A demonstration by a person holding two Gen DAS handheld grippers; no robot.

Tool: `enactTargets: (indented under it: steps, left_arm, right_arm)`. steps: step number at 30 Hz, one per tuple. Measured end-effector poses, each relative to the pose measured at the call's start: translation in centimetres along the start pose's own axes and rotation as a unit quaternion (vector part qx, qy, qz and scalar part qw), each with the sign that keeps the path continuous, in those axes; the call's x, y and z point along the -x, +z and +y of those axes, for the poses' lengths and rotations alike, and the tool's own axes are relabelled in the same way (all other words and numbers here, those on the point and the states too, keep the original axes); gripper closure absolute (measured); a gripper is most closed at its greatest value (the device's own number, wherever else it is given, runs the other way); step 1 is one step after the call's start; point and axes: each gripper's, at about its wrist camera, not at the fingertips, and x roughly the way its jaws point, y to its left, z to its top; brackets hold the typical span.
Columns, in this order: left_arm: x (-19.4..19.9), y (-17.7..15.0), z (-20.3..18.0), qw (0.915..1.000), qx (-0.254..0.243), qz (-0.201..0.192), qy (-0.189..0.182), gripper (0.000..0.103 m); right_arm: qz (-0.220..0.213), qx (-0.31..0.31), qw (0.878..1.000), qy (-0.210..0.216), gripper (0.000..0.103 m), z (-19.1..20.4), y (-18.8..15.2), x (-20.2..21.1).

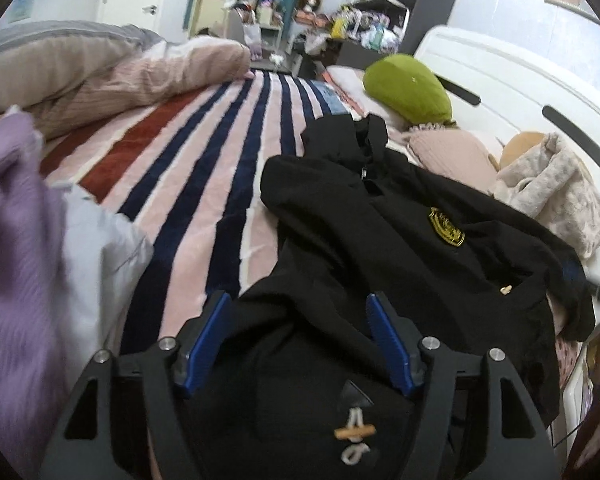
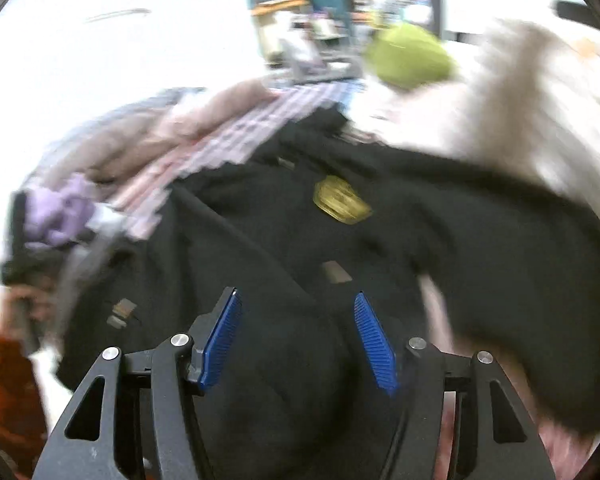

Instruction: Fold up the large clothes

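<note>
A large black coat (image 1: 380, 240) lies crumpled on the bed, with a gold badge (image 1: 446, 229) on its chest and a wooden toggle (image 1: 354, 432) near its lower edge. My left gripper (image 1: 299, 298) hovers over the coat's near part, open, its blue pads (image 1: 210, 340) well apart with black cloth lying below them. The right wrist view is blurred. There the same coat (image 2: 480, 248) and badge (image 2: 342, 200) fill the middle, and my right gripper (image 2: 297, 294) stands open just above the cloth, gripping nothing.
A striped blanket (image 1: 204, 168) covers the bed. A pink duvet (image 1: 120, 76) is heaped at the back left and a purple garment (image 1: 12, 208) at the left. A green pillow (image 1: 408, 92), a beige bundle (image 1: 556, 192) and the white headboard (image 1: 520, 80) stand to the right. A hand in an orange sleeve (image 2: 4, 392) shows at the left.
</note>
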Motion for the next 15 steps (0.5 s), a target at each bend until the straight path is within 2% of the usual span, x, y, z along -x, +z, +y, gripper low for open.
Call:
enactTargets:
  steps: [2,5,8,12,14,15]
  left_arm:
    - [-1.9,0.7,0.5,0.9994,0.0,0.024,-0.023,0.044]
    - [-4.4,0.8,1.0,0.9964,0.005,0.056,-0.063,0.046]
    - [-7.0,0.4,1.6,0.9949,0.002,0.087,-0.051,0.046]
    - [-8.6,-0.3,2.2,0.9934,0.001,0.101,-0.054,0.048]
    - [-8.9,-0.6,2.1,0.9934,-0.006,0.104,-0.049,0.062]
    - [-8.9,-0.8,2.3,0.9931,-0.007,0.105,-0.052,0.077]
  right_arm:
    - [0.004,0.037,0.998,0.047,0.045,2.0,3.8,-3.2]
    - [0.029,0.086,0.992,0.082,0.042,5.7,7.6,-9.5]
    - [0.073,0.107,0.986,0.104,0.042,8.8,9.6,-17.0]
    - [0.116,0.087,0.981,0.13,0.042,11.3,9.9,-24.4]
    - [0.139,0.083,0.978,0.134,0.042,12.1,9.5,-26.9]
    - [0.148,0.082,0.976,0.135,0.044,12.6,9.1,-27.7]
